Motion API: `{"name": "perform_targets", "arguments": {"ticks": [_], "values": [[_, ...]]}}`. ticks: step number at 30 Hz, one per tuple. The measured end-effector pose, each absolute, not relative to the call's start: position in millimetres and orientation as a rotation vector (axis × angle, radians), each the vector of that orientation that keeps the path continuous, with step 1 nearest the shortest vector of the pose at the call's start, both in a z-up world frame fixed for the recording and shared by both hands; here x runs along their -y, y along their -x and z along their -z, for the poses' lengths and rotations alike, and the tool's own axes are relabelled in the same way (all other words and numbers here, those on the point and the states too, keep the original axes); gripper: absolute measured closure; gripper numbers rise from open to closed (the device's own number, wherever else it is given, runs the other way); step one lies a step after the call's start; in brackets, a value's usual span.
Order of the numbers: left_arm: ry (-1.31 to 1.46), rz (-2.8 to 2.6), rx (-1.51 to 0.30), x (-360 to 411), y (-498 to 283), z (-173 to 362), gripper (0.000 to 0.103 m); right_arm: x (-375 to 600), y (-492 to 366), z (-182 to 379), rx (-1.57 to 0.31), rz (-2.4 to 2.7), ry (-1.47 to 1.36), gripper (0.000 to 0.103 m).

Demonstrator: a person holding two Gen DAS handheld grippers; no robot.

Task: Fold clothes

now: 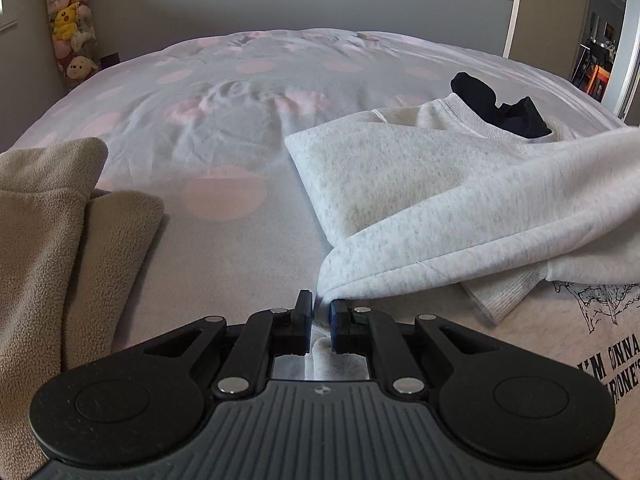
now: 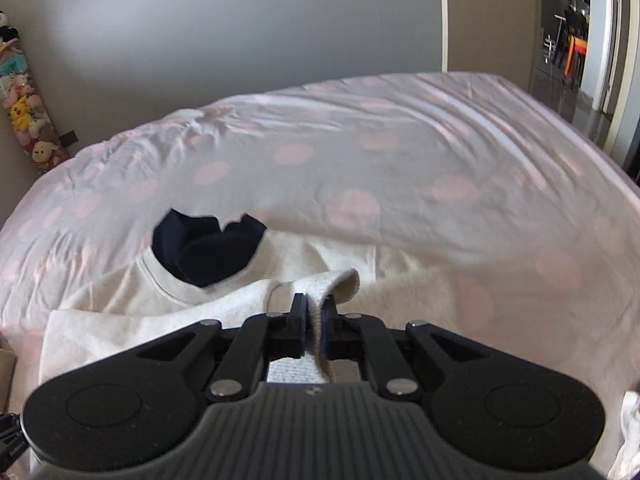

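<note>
A pale heather-grey sweatshirt (image 1: 420, 196) lies partly folded on the bed, its ribbed collar at the far side. My left gripper (image 1: 321, 307) is shut on a low corner of the sweatshirt, with cloth pinched between the pads. In the right wrist view the same sweatshirt (image 2: 168, 312) spreads to the left, and my right gripper (image 2: 313, 304) is shut on its ribbed cuff (image 2: 340, 280), which curls up over the fingers. A dark navy garment (image 2: 204, 248) lies bunched at the sweatshirt's collar, seen in the left wrist view as the navy garment (image 1: 496, 108).
The bed has a white cover with pink dots (image 1: 224, 120). A folded beige fleece (image 1: 52, 216) lies at the left. A printed pale shirt (image 1: 600, 340) lies under the sweatshirt at the right. Plush toys (image 1: 70, 24) hang in the left corner; a doorway (image 1: 600, 40) is at right.
</note>
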State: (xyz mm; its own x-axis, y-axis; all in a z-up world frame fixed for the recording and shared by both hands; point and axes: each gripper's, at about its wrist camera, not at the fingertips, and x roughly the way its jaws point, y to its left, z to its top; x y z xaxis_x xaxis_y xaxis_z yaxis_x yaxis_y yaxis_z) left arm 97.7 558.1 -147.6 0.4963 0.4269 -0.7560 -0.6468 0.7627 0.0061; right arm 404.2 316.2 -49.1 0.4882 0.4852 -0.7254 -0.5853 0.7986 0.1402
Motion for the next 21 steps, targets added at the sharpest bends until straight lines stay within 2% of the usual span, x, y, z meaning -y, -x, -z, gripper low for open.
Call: {"name": "perform_targets", "arguments": {"ticks": [7,10,12,14,18,21], "values": [[0.209,-0.653,-0.857,-549.9,-104.8,147.2,0.091,-295.0,-417.8,117.3,-0.976,-0.595,0.119,0.094],[0.179,-0.643,-0.86,-545.7,-105.2,144.7,0.09,-289.7,-416.5,122.7,-0.991,-0.599,0.108,0.089],[0.181,-0.636,-0.848,-544.7,-103.4,139.3,0.087,-280.1,-413.5,116.3,-0.982,-0.592,0.078,0.068],[0.175,-0.64,-0.833,-543.5,-101.7,134.2,0.08,-266.2,-406.9,108.4,-0.965,-0.596,0.026,0.061],[0.109,-0.634,-0.817,-534.9,-103.0,128.7,0.078,-245.2,-380.3,97.0,-0.902,-0.645,-0.028,0.061],[0.066,-0.621,-0.821,-527.9,-105.9,129.1,0.078,-253.2,-351.7,95.5,-0.809,-0.726,0.032,0.062]]}}
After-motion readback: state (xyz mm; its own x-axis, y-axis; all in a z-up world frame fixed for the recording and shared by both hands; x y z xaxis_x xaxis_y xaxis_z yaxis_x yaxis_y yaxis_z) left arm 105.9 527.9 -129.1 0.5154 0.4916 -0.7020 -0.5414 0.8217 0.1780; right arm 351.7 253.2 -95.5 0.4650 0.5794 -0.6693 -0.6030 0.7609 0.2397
